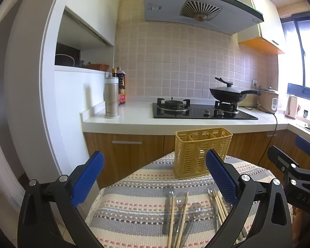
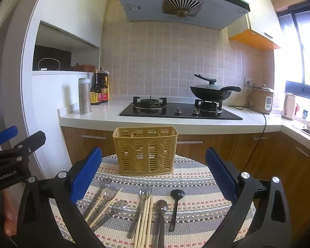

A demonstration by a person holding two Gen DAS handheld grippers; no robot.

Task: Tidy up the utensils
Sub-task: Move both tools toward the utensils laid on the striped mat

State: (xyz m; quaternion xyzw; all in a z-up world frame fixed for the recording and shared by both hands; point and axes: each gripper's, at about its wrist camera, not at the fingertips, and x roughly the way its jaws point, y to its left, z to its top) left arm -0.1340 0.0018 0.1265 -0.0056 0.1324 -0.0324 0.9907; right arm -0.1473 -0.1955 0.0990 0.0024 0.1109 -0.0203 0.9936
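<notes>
A yellow slotted utensil basket [image 2: 145, 150] stands at the far side of a round table with a striped cloth [image 2: 196, 186]; it also shows in the left wrist view [image 1: 202, 150]. In front of it lie clear plastic spoons [image 2: 111, 194], a clear fork [image 2: 143, 194], wooden chopsticks [image 2: 146, 219] and a black spoon [image 2: 176, 196]. In the left wrist view, spoons [image 1: 180, 203] and chopsticks [image 1: 172, 217] lie below the basket. My left gripper [image 1: 155, 177] is open and empty above the table's left part. My right gripper [image 2: 155, 177] is open and empty above the utensils.
Behind the table runs a white counter [image 2: 105, 115] with a gas hob [image 2: 175, 109], a black wok [image 2: 212, 92], a steel flask [image 2: 84, 96], sauce bottles [image 2: 99, 91], a rice cooker [image 2: 262, 99] and a kettle [image 2: 288, 106]. A range hood [image 2: 181, 2] hangs above.
</notes>
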